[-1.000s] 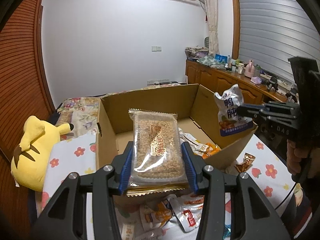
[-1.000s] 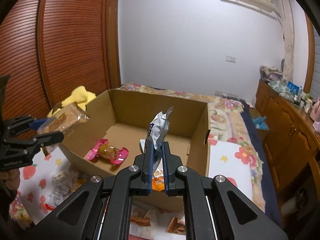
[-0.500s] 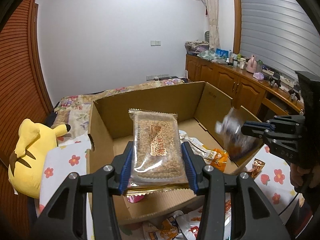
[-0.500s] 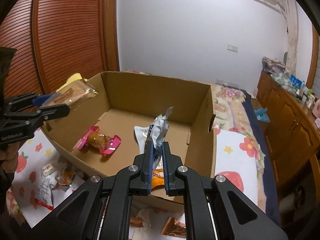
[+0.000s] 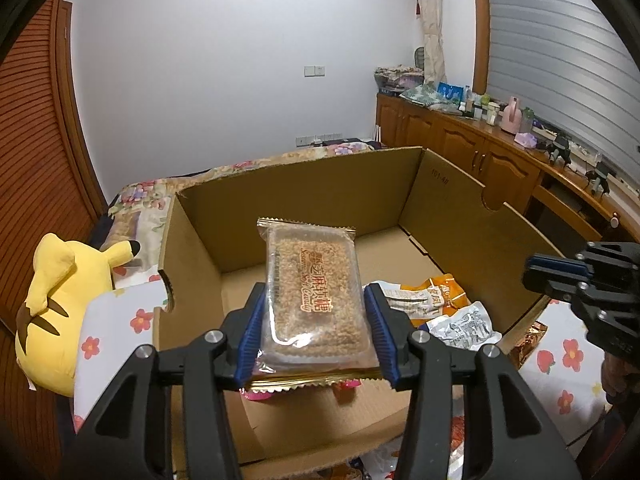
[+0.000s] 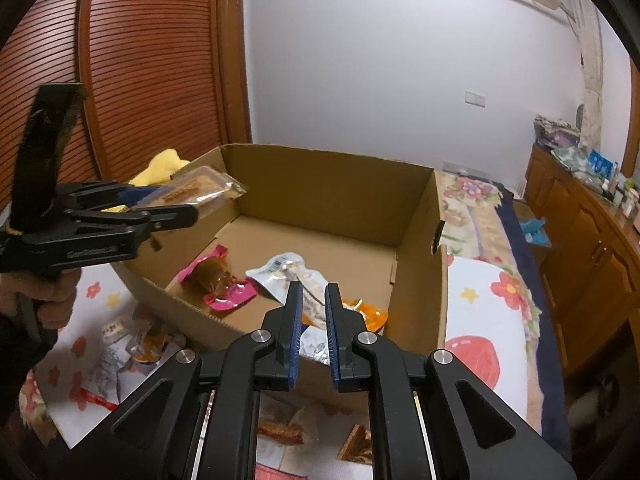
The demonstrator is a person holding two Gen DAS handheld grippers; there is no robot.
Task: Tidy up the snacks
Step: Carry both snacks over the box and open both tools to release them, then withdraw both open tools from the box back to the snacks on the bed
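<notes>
Over the near side of the open cardboard box (image 5: 320,192) my left gripper (image 5: 316,292) holds a clear pack of sesame candy (image 5: 312,264). Its jaws are opening, with the blue pads still against the pack's sides. From the right wrist view the left gripper (image 6: 180,202) carries the sesame candy pack (image 6: 196,188) above the left wall of the cardboard box (image 6: 332,184). My right gripper (image 6: 314,286) hangs over the near wall, jaws almost together and nothing between them. In the box lie a white pack (image 6: 280,268), an orange pack (image 6: 368,314) and a pink pack (image 6: 220,280).
A yellow plush toy (image 5: 56,300) lies left of the box. Several loose snack packs (image 6: 128,344) sit on the floral cloth in front. A wooden cabinet (image 5: 480,148) runs along the right. A person's hand (image 6: 52,292) grips the left tool.
The white bag left the right gripper and now lies in the box. The left gripper moved forward over the box with the sesame candy pack.
</notes>
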